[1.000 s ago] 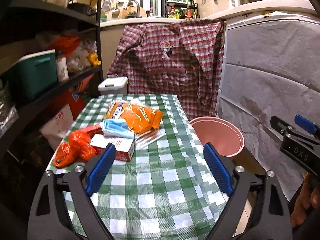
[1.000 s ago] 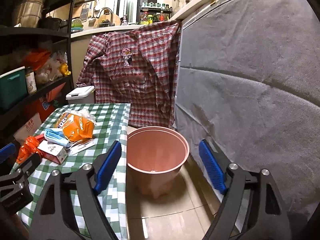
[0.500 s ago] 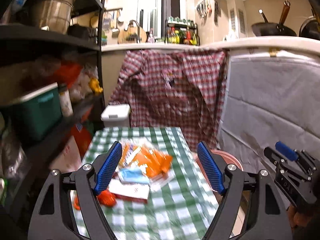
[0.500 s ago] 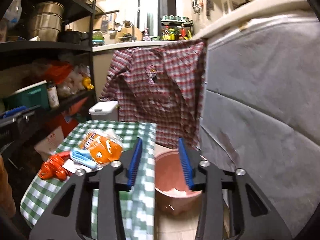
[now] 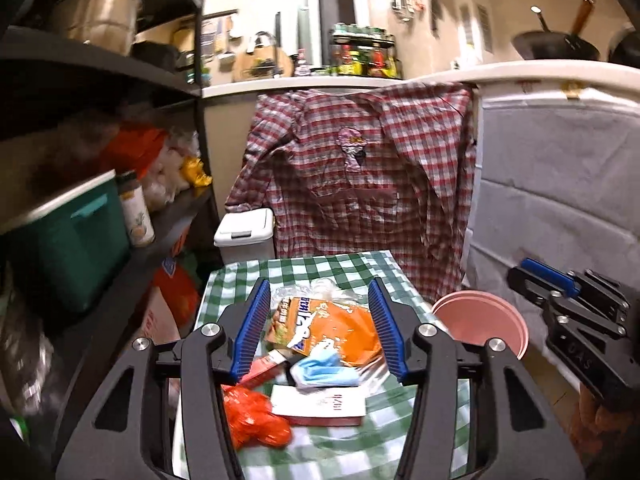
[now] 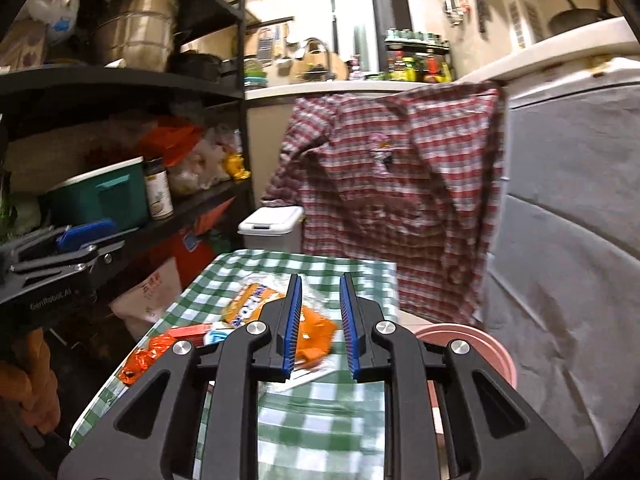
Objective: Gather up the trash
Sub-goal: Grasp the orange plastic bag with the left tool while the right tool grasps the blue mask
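Observation:
Trash lies on a green checked table [image 5: 352,264]: an orange snack bag [image 5: 344,324], a blue face mask [image 5: 324,372], a white and red carton [image 5: 320,404] and a crumpled orange wrapper [image 5: 252,420]. A pink bin [image 5: 480,324] stands on the floor to the table's right. My left gripper [image 5: 320,328] is open and empty above the trash. My right gripper [image 6: 318,326] is partly open with a narrow gap, empty, above the table [image 6: 320,412]; the snack bag [image 6: 256,304] and pink bin [image 6: 480,344] lie beyond it.
A black shelf unit [image 5: 132,224] with a green box [image 5: 68,248], jar and pots runs along the left. A plaid shirt [image 5: 360,184] hangs behind the table. A white lidded bin [image 5: 244,236] stands at the back. A grey covered appliance [image 6: 568,240] fills the right.
Both grippers have moved left over the table and narrowed; the right one has closed to a narrow gap. Both views tilted up, then back down toward the trash.

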{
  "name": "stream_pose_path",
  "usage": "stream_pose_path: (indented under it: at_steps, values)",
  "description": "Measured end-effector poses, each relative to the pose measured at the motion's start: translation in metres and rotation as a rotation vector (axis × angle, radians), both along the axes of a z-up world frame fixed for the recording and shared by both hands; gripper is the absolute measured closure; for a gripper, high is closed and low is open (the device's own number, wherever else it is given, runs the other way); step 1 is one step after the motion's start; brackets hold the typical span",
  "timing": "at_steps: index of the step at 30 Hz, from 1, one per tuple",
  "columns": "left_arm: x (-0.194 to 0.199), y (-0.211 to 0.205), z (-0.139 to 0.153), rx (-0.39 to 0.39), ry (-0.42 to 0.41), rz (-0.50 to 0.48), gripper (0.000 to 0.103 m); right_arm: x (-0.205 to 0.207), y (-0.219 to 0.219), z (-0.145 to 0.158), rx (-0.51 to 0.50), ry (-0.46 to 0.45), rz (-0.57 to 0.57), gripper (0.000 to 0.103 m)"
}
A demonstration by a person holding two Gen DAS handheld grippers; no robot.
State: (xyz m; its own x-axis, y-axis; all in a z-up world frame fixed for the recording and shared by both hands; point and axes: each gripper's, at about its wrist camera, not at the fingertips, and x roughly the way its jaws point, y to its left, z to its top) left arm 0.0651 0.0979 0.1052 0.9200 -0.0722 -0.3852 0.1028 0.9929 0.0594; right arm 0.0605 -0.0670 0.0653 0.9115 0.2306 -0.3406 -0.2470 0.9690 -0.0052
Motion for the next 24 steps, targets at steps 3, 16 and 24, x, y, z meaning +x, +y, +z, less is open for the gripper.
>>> stream_pose_path:
  at_steps: [3,16,24]
  values:
    - [0.002,0.017,-0.01,0.045,-0.014,-0.066,0.052,0.011,0.019,-0.013,-0.005,0.019,0.034,0.083]
    - [0.02,0.098,-0.123,-0.122,0.175,0.027,0.052,0.069,0.117,-0.088,-0.09,0.157,0.198,0.071]
    - [0.035,0.119,-0.164,-0.168,0.264,0.122,0.038,0.102,0.153,-0.125,-0.169,0.26,0.252,0.053]
